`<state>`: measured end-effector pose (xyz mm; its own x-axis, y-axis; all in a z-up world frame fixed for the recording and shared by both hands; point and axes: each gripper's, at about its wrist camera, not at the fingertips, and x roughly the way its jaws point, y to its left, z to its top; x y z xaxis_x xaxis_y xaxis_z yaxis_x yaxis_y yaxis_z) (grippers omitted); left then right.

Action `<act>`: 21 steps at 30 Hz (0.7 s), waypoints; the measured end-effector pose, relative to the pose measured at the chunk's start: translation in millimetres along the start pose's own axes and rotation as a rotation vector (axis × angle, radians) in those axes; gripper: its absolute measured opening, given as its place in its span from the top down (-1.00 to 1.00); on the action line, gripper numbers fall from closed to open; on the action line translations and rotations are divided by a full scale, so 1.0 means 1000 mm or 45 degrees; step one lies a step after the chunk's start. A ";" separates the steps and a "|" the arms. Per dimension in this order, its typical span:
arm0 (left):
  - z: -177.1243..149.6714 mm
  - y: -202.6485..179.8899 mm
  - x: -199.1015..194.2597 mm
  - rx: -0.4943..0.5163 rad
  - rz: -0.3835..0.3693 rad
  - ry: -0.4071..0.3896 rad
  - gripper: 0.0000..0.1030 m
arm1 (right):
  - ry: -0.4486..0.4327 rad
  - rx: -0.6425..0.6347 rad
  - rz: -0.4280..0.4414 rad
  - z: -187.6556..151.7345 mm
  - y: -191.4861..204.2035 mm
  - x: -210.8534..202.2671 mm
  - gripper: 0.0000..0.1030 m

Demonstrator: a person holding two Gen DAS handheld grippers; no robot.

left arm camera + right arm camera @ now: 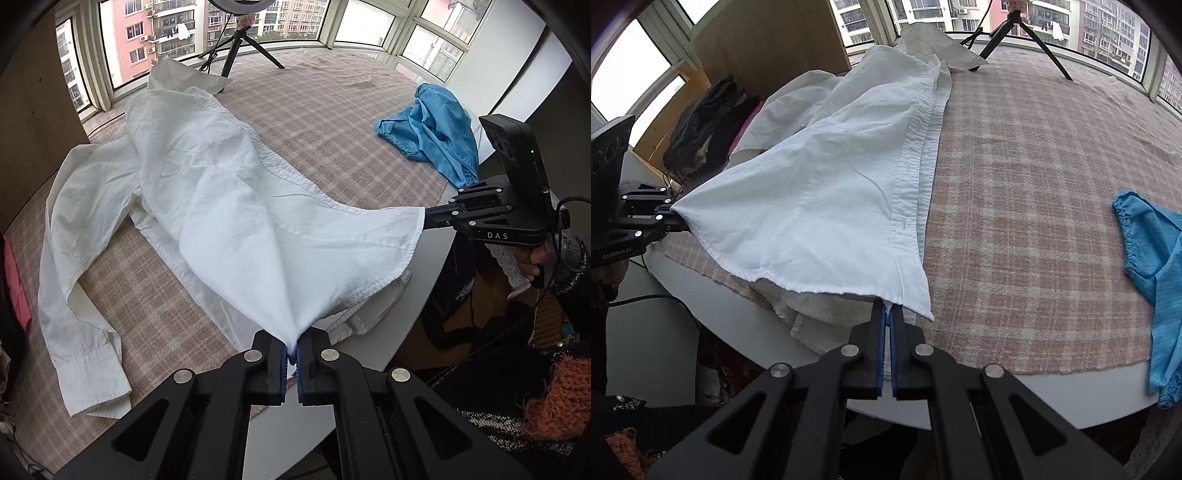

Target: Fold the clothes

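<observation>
left gripper (291, 352) – pinching white shirt (221, 192) hem | right gripper (886, 314) – pinching hem, lifted

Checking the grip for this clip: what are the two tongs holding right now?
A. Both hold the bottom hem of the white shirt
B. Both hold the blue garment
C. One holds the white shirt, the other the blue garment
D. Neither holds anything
A: the left tongs and the right tongs are each pinched shut on the hem of the white shirt, while the blue garment lies untouched on the checked cloth.
</observation>
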<state>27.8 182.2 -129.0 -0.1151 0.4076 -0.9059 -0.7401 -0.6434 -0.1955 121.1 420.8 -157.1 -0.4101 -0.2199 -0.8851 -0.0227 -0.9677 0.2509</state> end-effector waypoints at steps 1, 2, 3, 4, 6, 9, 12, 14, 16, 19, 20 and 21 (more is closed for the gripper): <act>-0.001 -0.001 0.005 0.000 -0.004 0.011 0.93 | -0.016 0.006 -0.013 0.000 -0.002 -0.003 0.96; -0.003 -0.002 0.009 0.001 -0.008 0.022 0.92 | -0.019 0.008 -0.035 -0.002 -0.004 -0.002 0.96; -0.004 -0.004 0.014 0.001 -0.011 0.033 0.92 | -0.013 0.010 -0.050 -0.003 -0.006 0.000 0.96; -0.005 -0.005 0.019 0.001 -0.015 0.044 0.92 | 0.014 0.013 -0.051 -0.005 -0.008 0.008 0.96; -0.009 -0.006 0.027 -0.010 -0.031 0.064 0.92 | 0.058 0.001 -0.102 -0.008 -0.008 0.021 0.96; -0.012 -0.008 0.031 -0.013 -0.055 0.069 0.93 | 0.000 0.005 -0.136 -0.004 -0.005 0.000 0.96; -0.001 -0.008 0.014 0.010 -0.050 0.017 0.92 | -0.093 0.014 -0.111 0.014 -0.001 -0.038 0.96; 0.008 -0.004 0.000 0.029 -0.015 -0.020 0.93 | -0.129 -0.003 -0.112 0.025 0.006 -0.052 0.96; 0.014 0.000 -0.012 0.044 0.018 -0.048 0.93 | -0.137 -0.025 -0.124 0.030 0.012 -0.055 0.96; 0.014 0.005 -0.022 0.059 0.049 -0.063 0.93 | -0.102 -0.042 -0.140 0.024 0.018 -0.046 0.96; 0.008 0.003 -0.018 0.064 0.050 -0.051 0.92 | -0.080 -0.039 -0.140 0.020 0.018 -0.040 0.96; 0.003 0.001 -0.015 0.069 0.051 -0.038 0.92 | -0.058 -0.037 -0.139 0.015 0.018 -0.033 0.96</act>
<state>26.5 177.2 -114.9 -0.1646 0.4020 -0.9007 -0.7692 -0.6239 -0.1379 120.2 412.2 -116.9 -0.4479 -0.1074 -0.8876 -0.0437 -0.9889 0.1418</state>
